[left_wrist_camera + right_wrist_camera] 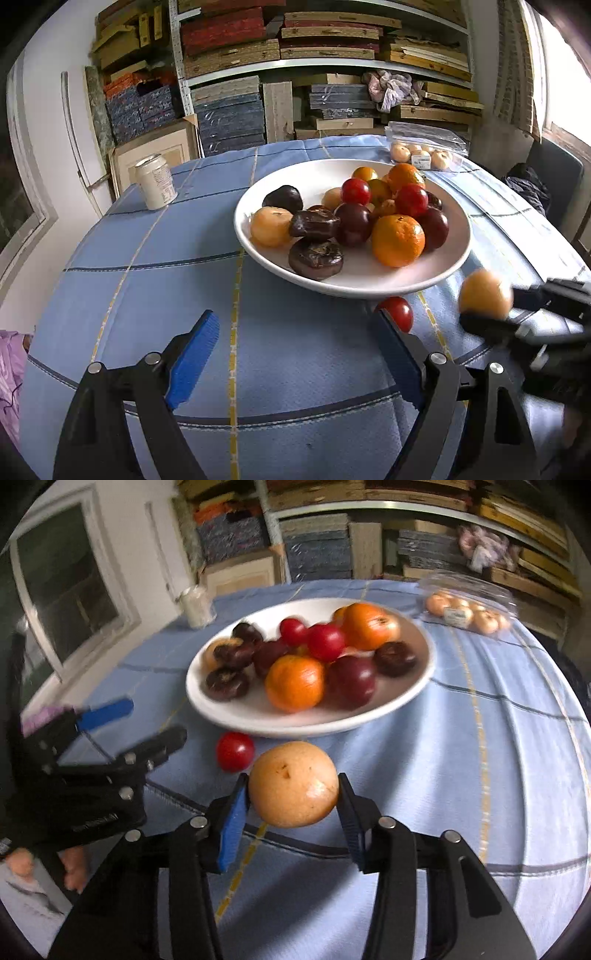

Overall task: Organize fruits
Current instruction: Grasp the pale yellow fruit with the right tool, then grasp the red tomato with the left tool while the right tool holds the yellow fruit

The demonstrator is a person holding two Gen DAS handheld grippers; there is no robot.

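Observation:
A wide white bowl [255, 251] [199, 701] on the blue checked tablecloth holds oranges, red tomatoes, dark plums and dark brown fruits. In front of the bowl my right gripper [293, 781] [506, 310] is shut on a pale tan round fruit [293, 784] [485, 293], held just above the cloth. A loose red tomato [397, 312] [234, 751] lies on the cloth by the bowl's near rim. My left gripper [295, 315] [153, 720] stands open with nothing between its blue pads; its right fingertip [386, 321] is just in front of that tomato.
A pale drinks can [155, 181] [197, 605] stands at the back left of the table. A clear plastic pack of tan fruits [421, 155] [465, 613] lies behind the bowl on the right. Shelves of stacked boards fill the back wall.

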